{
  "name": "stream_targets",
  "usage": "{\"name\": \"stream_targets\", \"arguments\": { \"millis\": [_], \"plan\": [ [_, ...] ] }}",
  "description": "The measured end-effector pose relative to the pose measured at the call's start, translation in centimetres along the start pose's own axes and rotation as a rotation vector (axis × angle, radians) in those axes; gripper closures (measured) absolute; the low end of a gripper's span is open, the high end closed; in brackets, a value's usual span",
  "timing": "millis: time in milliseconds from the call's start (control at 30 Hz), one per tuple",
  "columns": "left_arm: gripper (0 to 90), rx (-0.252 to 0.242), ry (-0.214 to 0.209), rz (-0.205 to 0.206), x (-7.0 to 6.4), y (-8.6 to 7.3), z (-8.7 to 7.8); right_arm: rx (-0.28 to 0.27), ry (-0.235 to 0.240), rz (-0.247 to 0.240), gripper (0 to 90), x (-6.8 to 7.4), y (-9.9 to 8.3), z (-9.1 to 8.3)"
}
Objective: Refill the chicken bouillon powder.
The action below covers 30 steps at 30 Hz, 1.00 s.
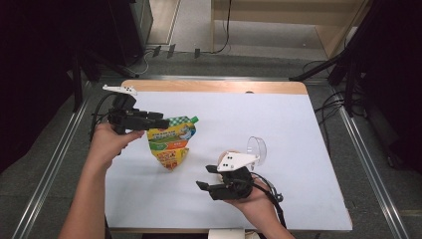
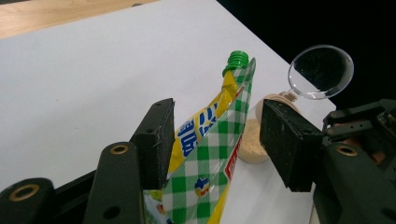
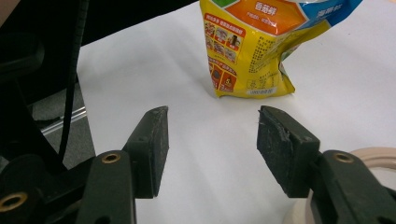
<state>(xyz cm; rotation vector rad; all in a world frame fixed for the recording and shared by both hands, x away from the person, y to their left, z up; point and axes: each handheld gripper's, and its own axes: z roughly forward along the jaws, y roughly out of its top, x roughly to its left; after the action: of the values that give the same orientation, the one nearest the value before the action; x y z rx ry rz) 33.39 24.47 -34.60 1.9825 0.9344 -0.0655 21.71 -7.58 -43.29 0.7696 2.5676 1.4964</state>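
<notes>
Nearest the high camera, the right gripper [image 1: 205,186] is hovering with its jaws spread apart, gripping nothing — a clear-lidded jar [image 1: 251,152] is sitting just behind it. Farther left, the left gripper [image 1: 161,119] is reaching around the yellow-green spouted pouch [image 1: 171,142] on the white table [image 1: 298,149], jaws parted — not pinching it.
</notes>
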Motion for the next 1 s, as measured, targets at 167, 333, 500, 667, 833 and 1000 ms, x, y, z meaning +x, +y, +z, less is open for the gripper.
{"name": "stream_targets", "arguments": {
  "millis": [167, 333, 500, 667, 833, 1000],
  "plan": [
    [45.8, -0.021, 0.015, -0.005, 0.0, 0.0, -1.2, 0.003, -0.004, 0.005, 45.0, -0.2, 0.2, -0.4],
    [41.9, -0.03, 0.047, -0.011, 0.1, -0.1, -2.2, 0.001, -0.006, 0.008, 45.0, -0.6, 0.4, -0.8],
    [40.1, -0.047, 0.068, -0.018, 0.5, -0.3, -3.0, 0.011, -0.008, 0.013, 45.0, -0.8, 0.6, -1.2],
    [39.6, -0.041, 0.104, -0.041, 1.4, -0.9, -3.4, 0.013, -0.012, 0.012, 45.1, -1.0, 0.8, -1.5],
    [39.3, -0.046, 0.13, -0.062, 2.2, -1.4, -3.8, 0.01, -0.012, 0.017, 45.6, -1.1, 1.1, -2.1],
    [38.4, -0.04, 0.165, -0.082, 3.0, -1.9, -4.0, 0.008, -0.017, 0.023, 46.9, -1.3, 1.5, -2.6]
  ]
}}
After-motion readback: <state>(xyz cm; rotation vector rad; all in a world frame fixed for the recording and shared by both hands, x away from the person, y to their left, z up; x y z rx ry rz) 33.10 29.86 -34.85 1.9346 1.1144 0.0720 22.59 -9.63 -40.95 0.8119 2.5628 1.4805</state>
